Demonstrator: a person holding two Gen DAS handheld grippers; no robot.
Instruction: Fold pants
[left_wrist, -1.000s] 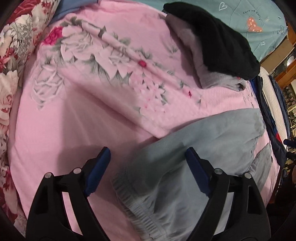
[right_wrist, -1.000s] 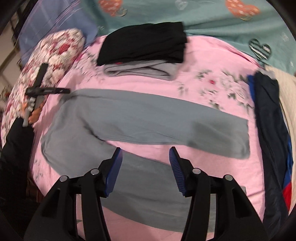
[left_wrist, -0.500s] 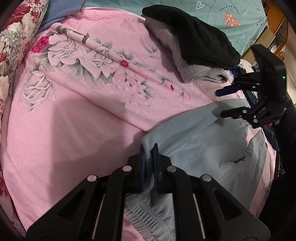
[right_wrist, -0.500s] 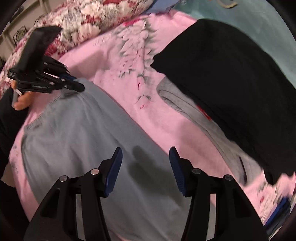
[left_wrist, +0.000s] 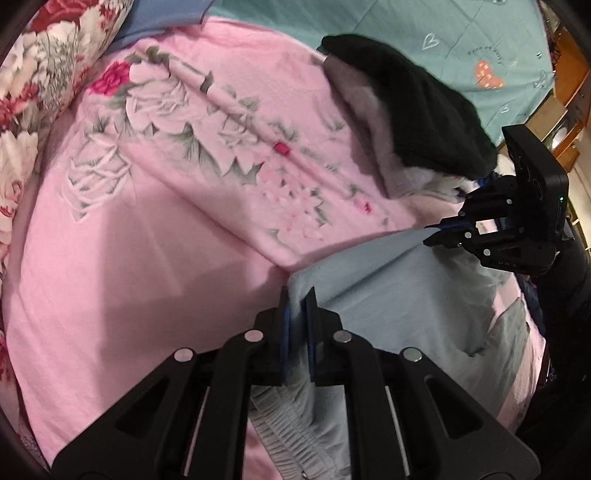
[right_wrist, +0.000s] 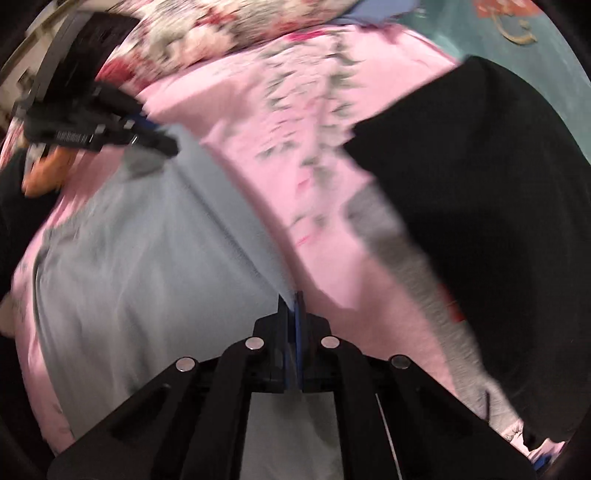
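Light grey-blue pants lie on a pink flowered bedspread. My left gripper is shut on the pants' upper edge near the gathered waistband. My right gripper is shut on the same edge of the pants farther along. Each gripper shows in the other's view: the right one at the far right, the left one at the upper left. The edge is pulled taut between them.
A folded black garment lies on a folded grey one at the far side of the bed. A floral pillow is at the left, a teal quilt behind. Dark clothes lie at the right edge.
Both grippers went from open above the pants to shut on the pants' edge. The right gripper swung across to the far edge and closed in the last half second.
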